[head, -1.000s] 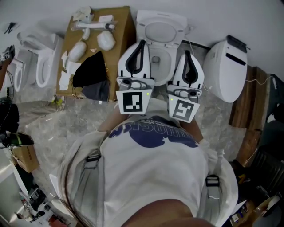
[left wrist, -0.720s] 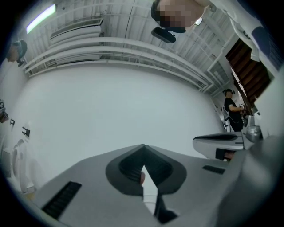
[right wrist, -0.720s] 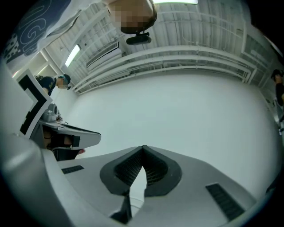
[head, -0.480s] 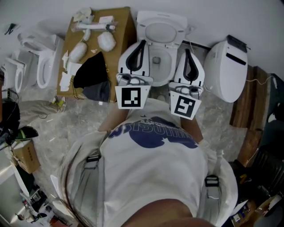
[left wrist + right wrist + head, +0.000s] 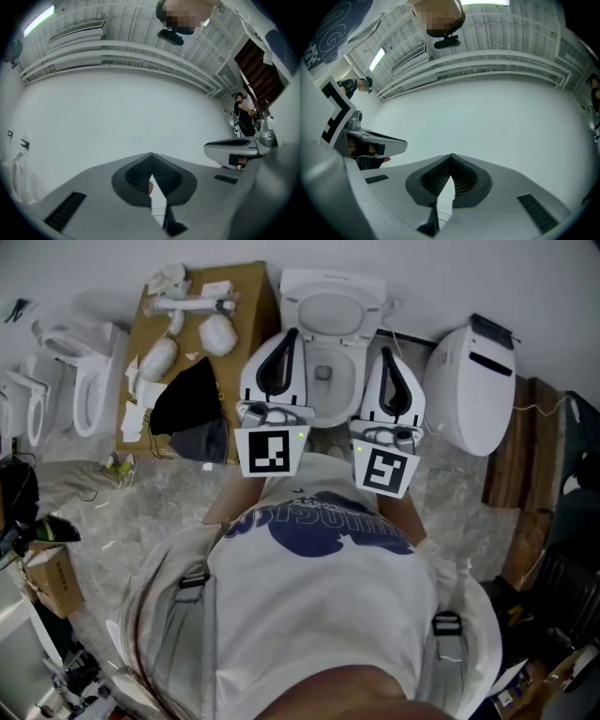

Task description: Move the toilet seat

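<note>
Toilet [image 5: 333,282] close-flanked (cardboard box [image 5: 251,306], white unit [image 5: 469,390])

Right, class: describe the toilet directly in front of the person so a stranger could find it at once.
Along the white wall, look between the brown cardboard sheet and the closed toilet with a dark top panel. The toilet standing there, unlike that closed neighbour, has its lid raised and its bowl open.

cardboard sheet [image 5: 251,298] (strewn white parts [image 5: 217,334]), black cloth [image 5: 187,395]
</note>
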